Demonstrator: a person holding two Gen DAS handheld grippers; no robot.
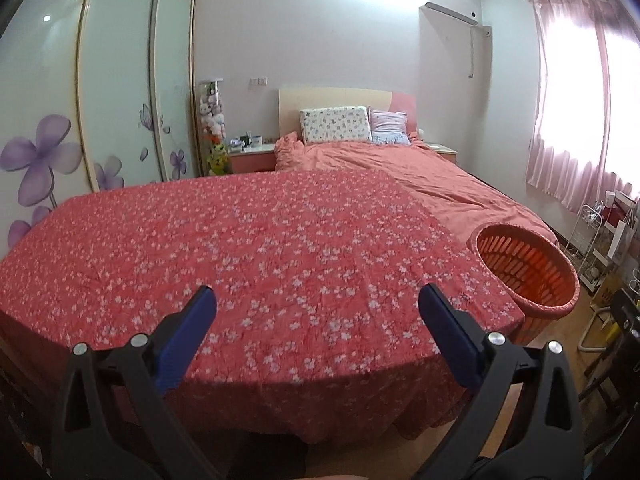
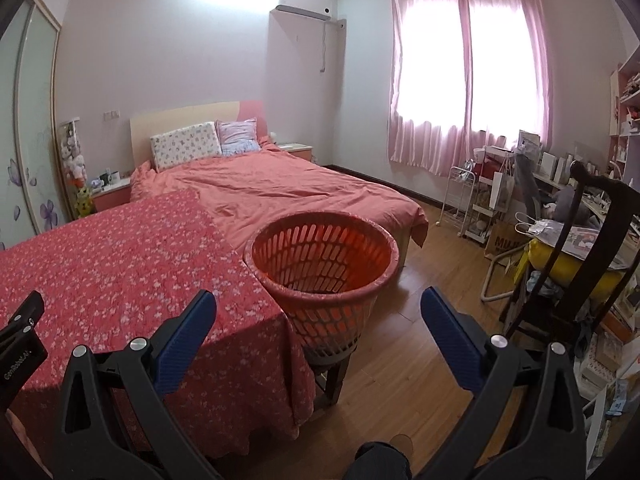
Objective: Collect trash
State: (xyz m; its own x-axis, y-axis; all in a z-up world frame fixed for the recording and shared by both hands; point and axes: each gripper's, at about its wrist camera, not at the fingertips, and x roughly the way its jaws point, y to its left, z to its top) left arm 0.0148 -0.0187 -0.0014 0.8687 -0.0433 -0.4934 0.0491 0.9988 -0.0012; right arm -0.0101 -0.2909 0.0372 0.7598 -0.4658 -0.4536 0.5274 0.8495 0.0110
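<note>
From where I stood, the left gripper [image 1: 316,300] hung low in its frame over the flowered red cloth [image 1: 240,248], blue fingers [image 1: 188,328] spread wide and holding nothing. At the right of that frame sat the orange basket [image 1: 532,276], a round slatted plastic bin, just beside the cloth's edge. In the right wrist view the basket [image 2: 324,264] stood at centre on a dark stool [image 2: 332,372], nothing visible inside. The right gripper [image 2: 318,302] also gaped apart, bare. Farther right, a dark chair [image 2: 588,248] stood by a cluttered desk.
</note>
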